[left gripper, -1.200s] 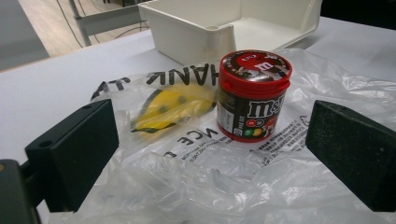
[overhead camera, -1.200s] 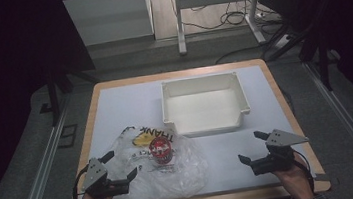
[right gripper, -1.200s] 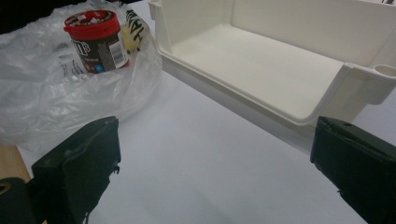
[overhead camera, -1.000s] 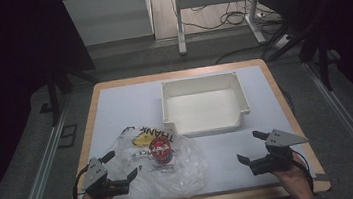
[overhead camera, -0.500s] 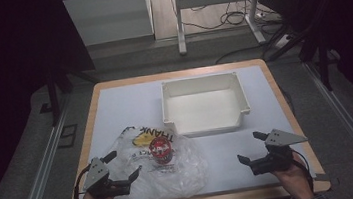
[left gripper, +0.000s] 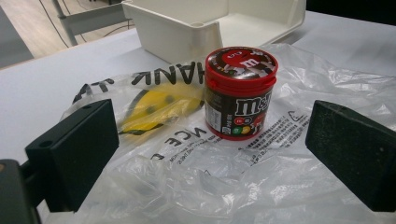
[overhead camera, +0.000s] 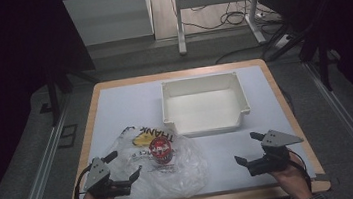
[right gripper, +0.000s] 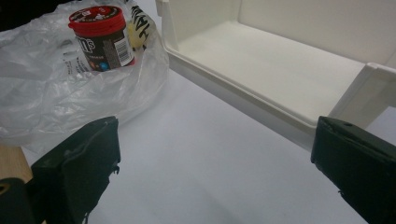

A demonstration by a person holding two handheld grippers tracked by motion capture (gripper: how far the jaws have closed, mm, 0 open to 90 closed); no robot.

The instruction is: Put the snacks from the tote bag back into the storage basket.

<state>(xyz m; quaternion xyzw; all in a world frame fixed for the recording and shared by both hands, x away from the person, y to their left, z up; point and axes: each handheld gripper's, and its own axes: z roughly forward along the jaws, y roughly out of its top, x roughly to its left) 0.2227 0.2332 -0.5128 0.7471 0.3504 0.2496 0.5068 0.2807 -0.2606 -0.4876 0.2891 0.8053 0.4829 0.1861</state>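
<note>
Approach stage: both grippers wait at the near edge, nothing held yet.

High view: the left gripper [overhead camera: 122, 166] sits with jaws apart at the near-left edge of the clear plastic bag [overhead camera: 182, 167], where the red-lidded candy jar [overhead camera: 160, 150] stands upright, just in front of the empty white bin [overhead camera: 207, 124]; the right gripper [overhead camera: 248, 147] hovers jaws apart, well to the right.
Left gripper view: the candy jar [left gripper: 240, 92] stands ahead, centred between the spread jaws.
Right gripper view: jaws wide, the bin [right gripper: 299, 70] ahead.
The next move likely calls for the left gripper advancing to close on the jar without snagging plastic.
</note>
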